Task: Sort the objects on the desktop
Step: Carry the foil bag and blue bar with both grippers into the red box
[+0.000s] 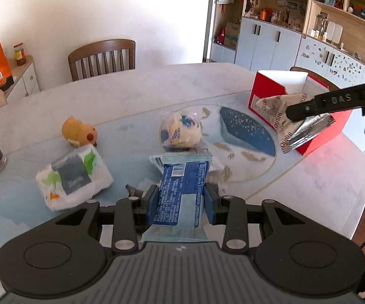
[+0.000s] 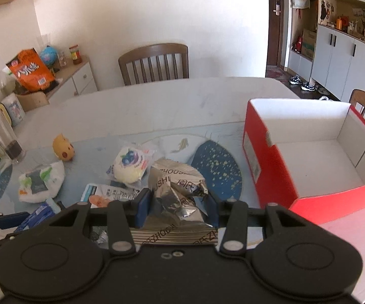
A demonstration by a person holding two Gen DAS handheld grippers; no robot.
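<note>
The left hand-held gripper [image 1: 180, 200] is clamped on a blue packet [image 1: 182, 190], its pads pinching the long sides so the packet sticks out forward above the bench [image 1: 157, 88]. The right hand-held gripper [image 2: 177, 202] is closed partway on a crumpled silver bag [image 2: 177, 190]; the bag's bulk keeps the jaws from closing further, and its sealed end hangs back toward the camera. In the left view that bag hangs from the right fingers just in front of the red box [image 2: 309, 157], which stands open and empty at the bench's right side, probably the bin for this sort. Both items appear lifted clear of the bench, a sensible height for passing over the box wall. Still on the bench lie a wrapped bun [image 2: 131, 164], a tissue pack [image 1: 73, 177], a yellow toy [image 1: 78, 131] and a flat white packet [image 2: 111, 192], all grouped left of the box, so most of the sorting looks undone.
</note>
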